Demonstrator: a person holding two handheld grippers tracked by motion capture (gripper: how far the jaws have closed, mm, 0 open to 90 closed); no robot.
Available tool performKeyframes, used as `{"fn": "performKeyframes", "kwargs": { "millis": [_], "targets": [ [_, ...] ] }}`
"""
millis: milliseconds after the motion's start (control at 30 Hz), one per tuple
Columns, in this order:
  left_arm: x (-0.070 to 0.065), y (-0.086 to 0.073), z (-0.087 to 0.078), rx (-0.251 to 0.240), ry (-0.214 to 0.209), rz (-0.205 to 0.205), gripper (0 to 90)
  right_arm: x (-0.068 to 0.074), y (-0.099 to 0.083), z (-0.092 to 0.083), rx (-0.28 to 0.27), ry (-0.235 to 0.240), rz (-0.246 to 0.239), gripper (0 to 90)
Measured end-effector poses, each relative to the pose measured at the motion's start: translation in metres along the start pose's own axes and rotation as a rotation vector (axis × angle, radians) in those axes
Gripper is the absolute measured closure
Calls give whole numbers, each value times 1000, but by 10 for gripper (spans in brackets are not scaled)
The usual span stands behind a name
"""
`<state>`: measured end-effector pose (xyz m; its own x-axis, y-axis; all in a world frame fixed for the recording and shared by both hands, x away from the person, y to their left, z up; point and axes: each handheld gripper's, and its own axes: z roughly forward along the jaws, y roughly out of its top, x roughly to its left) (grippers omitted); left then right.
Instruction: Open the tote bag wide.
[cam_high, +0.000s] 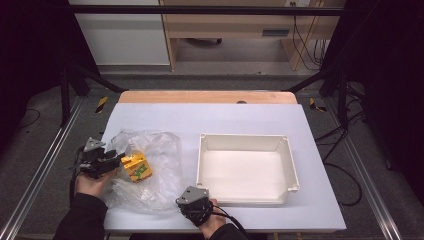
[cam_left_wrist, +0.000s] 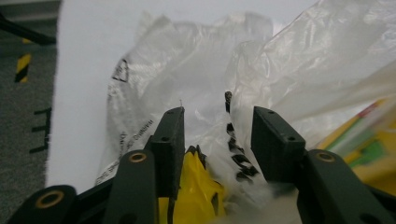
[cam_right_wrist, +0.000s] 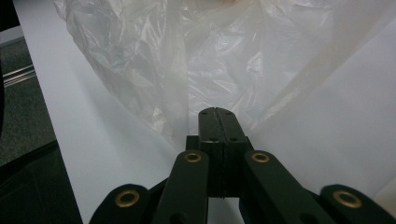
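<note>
On the white table (cam_high: 250, 117), left of the empty white bin (cam_high: 247, 167), lies my clear plastic bag (cam_high: 150, 172) with a yellow box (cam_high: 136, 166) inside. My left gripper (cam_left_wrist: 217, 140) stands half open around crumpled film; my right gripper (cam_right_wrist: 217, 126) is clamped on the bag's near edge.

A thin, crinkled bag (cam_high: 150, 170) of clear glossy plastic film lies on a smooth, matt white surface (cam_high: 240, 120) with a bare wood strip along its far edge. Inside the bag sits a yellow box (cam_high: 136, 166) that looks like printed card. Beside it stands a white bin (cam_high: 247, 167) of smooth hard plastic with a slight sheen. Both grippers' jaws are matt black plastic with brass-coloured metal rivets.
</note>
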<state>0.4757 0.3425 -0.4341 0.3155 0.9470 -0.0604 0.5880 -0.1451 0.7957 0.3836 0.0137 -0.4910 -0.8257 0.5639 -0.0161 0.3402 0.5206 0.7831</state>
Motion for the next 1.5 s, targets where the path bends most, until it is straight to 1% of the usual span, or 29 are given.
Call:
{"fn": "performKeyframes", "kwargs": {
  "millis": [100,133,233,367,433,467,533,600,667,700,733,767,867,933,1000,1033,1067,1100,1167,1233,1300,1333,1400,1433,1467,1500],
  "targets": [
    [-1,-3,-21,-52,4,-13,513,0,0,0,0,1,3,900],
    [-2,-5,-30,-74,-1,-18,508,0,0,0,-2,3,4,900],
    [-7,-12,-47,-112,-6,-27,493,-1,0,0,-3,6,10,900],
    [-22,-22,-70,-153,-31,-5,485,-1,1,0,-1,5,10,900],
    [-31,-29,-78,-162,-48,7,481,-1,2,-1,-4,4,8,865],
    [-35,-33,-82,-165,-53,16,479,-1,3,-2,-9,6,15,862],
    [-42,-41,-86,-161,-66,34,476,0,7,-7,-39,15,8,841],
    [-48,-47,-88,-152,-76,48,474,1,15,-14,-78,19,-5,827],
    [-52,-51,-88,-143,-84,49,476,1,25,-23,-129,17,-14,806],
    [-53,-52,-87,-139,-87,56,477,0,31,-28,-150,12,-16,795],
    [-55,-52,-86,-136,-81,63,479,-1,37,-32,-176,6,-18,779],
    [-56,-53,-85,-134,-81,66,487,-3,45,-37,-212,-1,-14,758],
    [-56,-56,-81,-116,-83,71,517,-6,59,-41,-258,-21,-5,726],
    [-54,-59,-77,-92,-81,72,538,-9,69,-38,-294,-32,17,695],
    [-53,-61,-75,-78,-77,75,557,-11,76,-33,-295,-47,32,667],
    [-53,-61,-74,-76,-73,81,563,-12,79,-29,-300,-65,32,647],
    [-52,-60,-75,-82,-69,79,565,-12,81,-26,-302,-76,31,637],
    [-51,-60,-76,-92,-70,75,564,-13,84,-23,-305,-97,32,616],
    [-49,-57,-81,-124,-53,70,555,-15,87,-18,-317,-113,39,598],
    [-46,-52,-86,-156,-43,61,516,-17,90,-13,-322,-125,48,584],
    [-43,-46,-87,-173,-21,59,475,-19,93,-9,-309,-143,48,575],
    [-41,-43,-86,-169,-15,63,457,-21,94,-7,-298,-153,45,574],
    [-37,-38,-79,-155,-20,64,457,-24,96,-3,-278,-168,46,576],
    [-35,-36,-76,-147,-32,61,482,-26,96,0,-266,-171,52,579],
    [-33,-35,-72,-139,-50,61,534,-26,97,1,-263,-171,57,590],
    [-31,-34,-67,-119,-47,71,574,-27,97,3,-258,-169,61,610]
  ]
}}
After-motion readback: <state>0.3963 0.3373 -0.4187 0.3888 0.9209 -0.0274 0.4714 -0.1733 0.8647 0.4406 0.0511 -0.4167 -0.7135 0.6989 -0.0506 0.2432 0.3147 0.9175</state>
